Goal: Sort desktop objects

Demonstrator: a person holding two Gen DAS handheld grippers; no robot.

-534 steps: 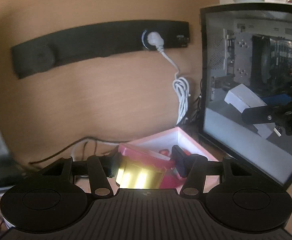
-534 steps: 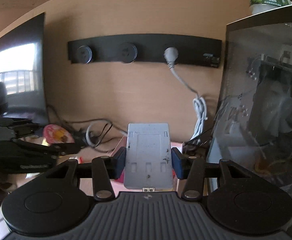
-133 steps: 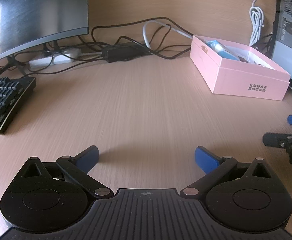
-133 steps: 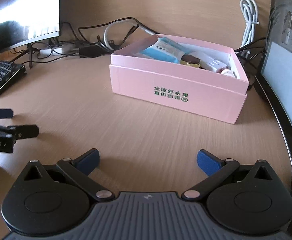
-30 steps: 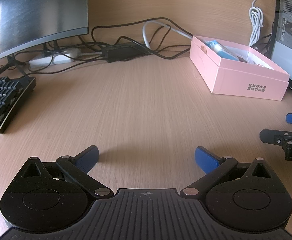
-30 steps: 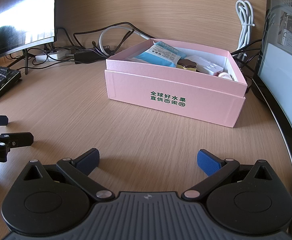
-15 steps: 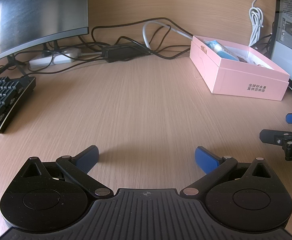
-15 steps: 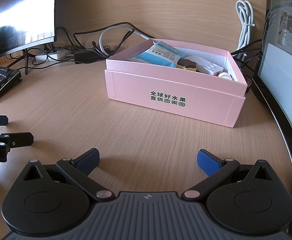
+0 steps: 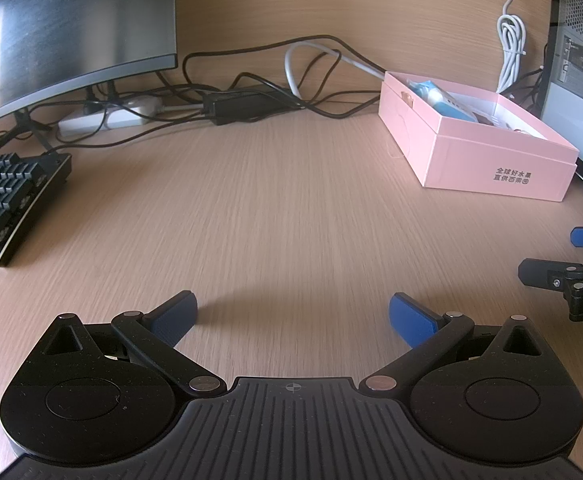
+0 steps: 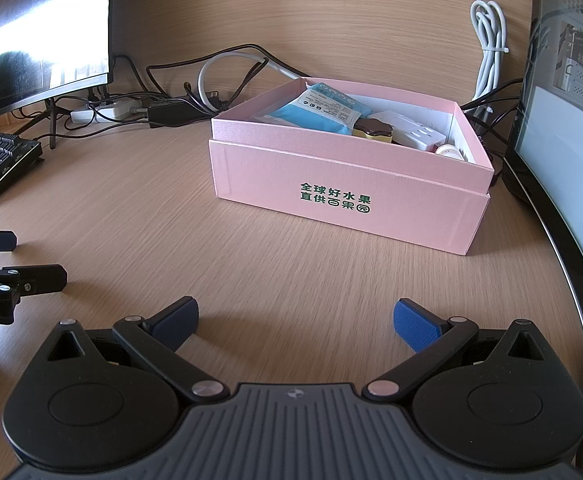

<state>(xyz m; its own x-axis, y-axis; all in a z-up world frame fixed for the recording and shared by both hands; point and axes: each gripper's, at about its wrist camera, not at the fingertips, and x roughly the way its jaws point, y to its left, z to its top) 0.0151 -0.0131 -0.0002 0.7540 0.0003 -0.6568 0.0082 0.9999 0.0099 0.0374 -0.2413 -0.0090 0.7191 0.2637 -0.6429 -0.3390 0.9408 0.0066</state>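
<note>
While nothing has shifted since half a second ago, your left gripper [image 9: 293,314] and right gripper [image 10: 295,320] both hold their jaws wide apart over bare table [image 9: 283,208]. Only your right view looks into the pink box [image 10: 347,184] ahead of its jaws: blue packet [image 10: 323,110], white plug [image 10: 417,132]. Green Chinese characters mark its front.

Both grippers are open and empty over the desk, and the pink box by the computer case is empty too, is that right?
Not quite. The pink box is not empty: the right wrist view shows a blue packet and other items inside. Both the left gripper and right gripper are open and empty.
</note>
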